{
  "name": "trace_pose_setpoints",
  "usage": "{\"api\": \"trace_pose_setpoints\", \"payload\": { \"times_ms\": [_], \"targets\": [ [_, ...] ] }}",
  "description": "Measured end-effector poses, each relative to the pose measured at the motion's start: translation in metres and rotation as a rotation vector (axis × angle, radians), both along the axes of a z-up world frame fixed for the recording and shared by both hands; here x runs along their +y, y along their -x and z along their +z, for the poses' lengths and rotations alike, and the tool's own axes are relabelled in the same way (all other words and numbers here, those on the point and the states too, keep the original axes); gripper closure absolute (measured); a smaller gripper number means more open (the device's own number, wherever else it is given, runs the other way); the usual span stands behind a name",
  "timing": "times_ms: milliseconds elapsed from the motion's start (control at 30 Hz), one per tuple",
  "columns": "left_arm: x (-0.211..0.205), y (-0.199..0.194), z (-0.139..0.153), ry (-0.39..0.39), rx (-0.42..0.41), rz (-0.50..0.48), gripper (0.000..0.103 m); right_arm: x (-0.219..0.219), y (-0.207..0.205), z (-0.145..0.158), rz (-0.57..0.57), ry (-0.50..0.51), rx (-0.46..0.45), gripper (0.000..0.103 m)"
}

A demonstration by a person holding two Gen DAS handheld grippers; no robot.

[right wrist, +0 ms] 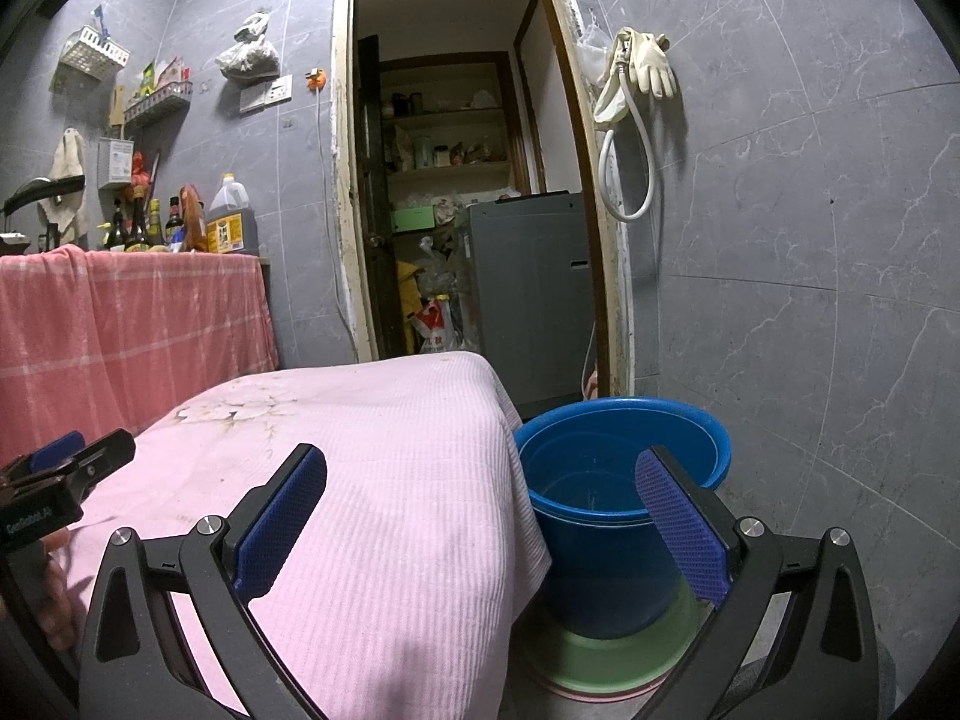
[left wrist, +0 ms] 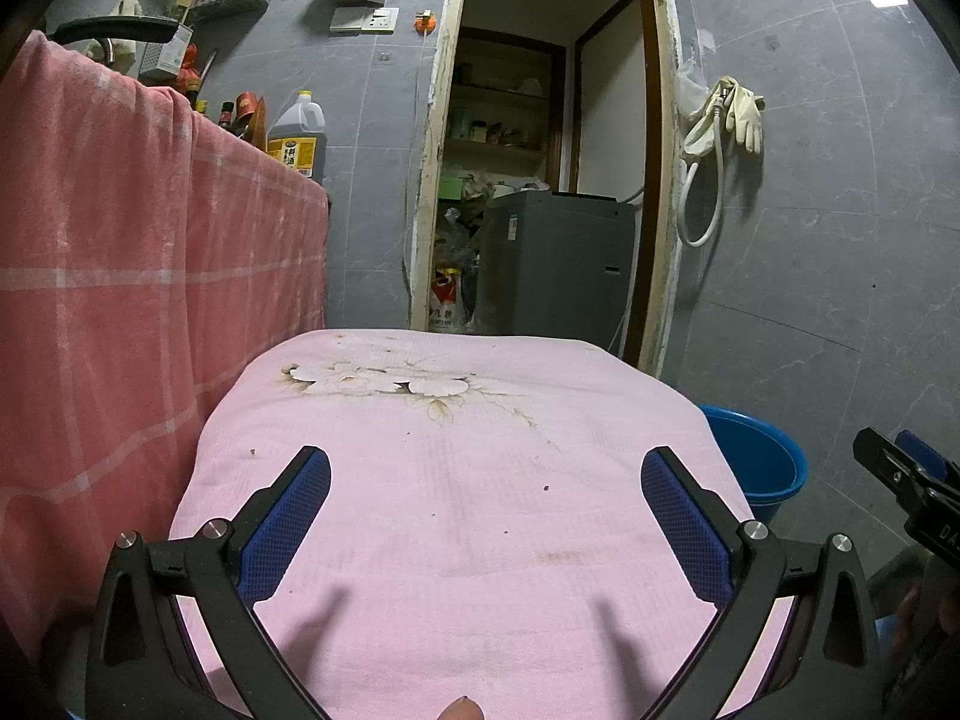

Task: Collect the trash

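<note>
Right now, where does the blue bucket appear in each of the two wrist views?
Left wrist view: the blue bucket sits at the right edge, half hidden behind the pink cloth.
Right wrist view: the bucket is at lower centre-right, beside the cloth.
Shared landmark: the rubber gloves hanging right of the doorway.

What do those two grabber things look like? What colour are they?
Both are alike. The left gripper and the right gripper have black angular frames with round silver bolts. Their fingers wear blue pads with a bumpy mesh texture. White lettering, too blurred to read fully, marks the left gripper's black body in the right camera's view.
</note>
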State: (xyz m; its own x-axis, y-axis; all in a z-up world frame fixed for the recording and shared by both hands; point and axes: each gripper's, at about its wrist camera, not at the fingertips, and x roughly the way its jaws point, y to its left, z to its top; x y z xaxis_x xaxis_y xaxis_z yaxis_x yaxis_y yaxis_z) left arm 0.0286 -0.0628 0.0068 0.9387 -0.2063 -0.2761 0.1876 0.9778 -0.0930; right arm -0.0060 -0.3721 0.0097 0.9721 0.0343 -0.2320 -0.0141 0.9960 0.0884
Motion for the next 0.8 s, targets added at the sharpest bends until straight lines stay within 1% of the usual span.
{"api": "trace_pose_setpoints", "payload": {
  "times_ms": [433,567,800],
  "targets": [
    [0.0008,-0.0001,0.0007,-0.005,-0.002,-0.001,0.001,0.0001,0.0,0.0,0.0,0.002,-0.001,0.0],
    [-0.0013,0.0003,-0.0003,-0.035,-0.004,0.03,0.001,-0.0003,0.0,-0.0002,0.001,0.002,0.0,0.0],
    [0.0024,-0.0021,-0.0029,-0.034,0.004,0.053,0.001,0.0,0.0006,0.0004,0.002,0.004,0.0,0.0]
  ]
}}
